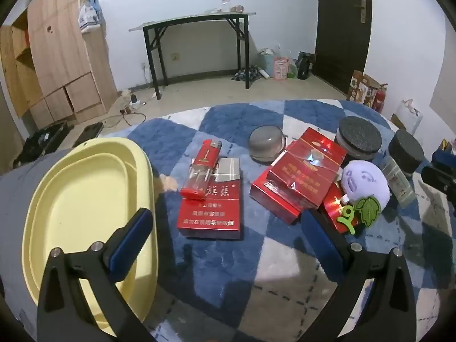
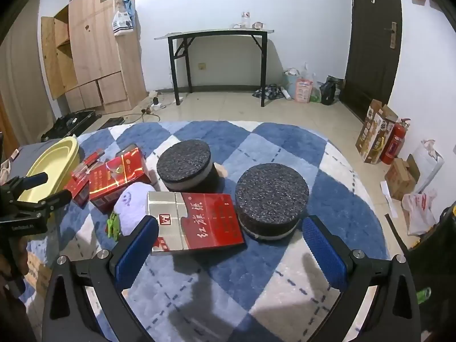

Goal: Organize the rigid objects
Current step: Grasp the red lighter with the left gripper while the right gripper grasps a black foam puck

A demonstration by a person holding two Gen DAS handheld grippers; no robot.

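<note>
On the blue and white checked blanket [image 1: 228, 270] lies a red cigarette pack [image 1: 211, 211] with a red lighter [image 1: 202, 168] across its top. My left gripper [image 1: 226, 222] hovers open just in front of that pack, nothing between its fingers. A yellow tray [image 1: 85, 199] sits at the left. To the right is a pile of red packs [image 1: 299, 176], a purple plush [image 1: 364, 182] and a grey dome [image 1: 266, 142]. My right gripper [image 2: 230, 228] is open, with a red and silver pack [image 2: 196, 222] lying just ahead between its fingers, beside two dark round tins [image 2: 270, 199] [image 2: 185, 165].
The blanket's far edge drops to a tiled floor. Beyond it stand a black folding table [image 2: 219, 37], a wooden cabinet [image 2: 97, 48] and a dark door [image 2: 373, 40]. A fire extinguisher [image 2: 394, 142], cardboard boxes and bags line the right wall.
</note>
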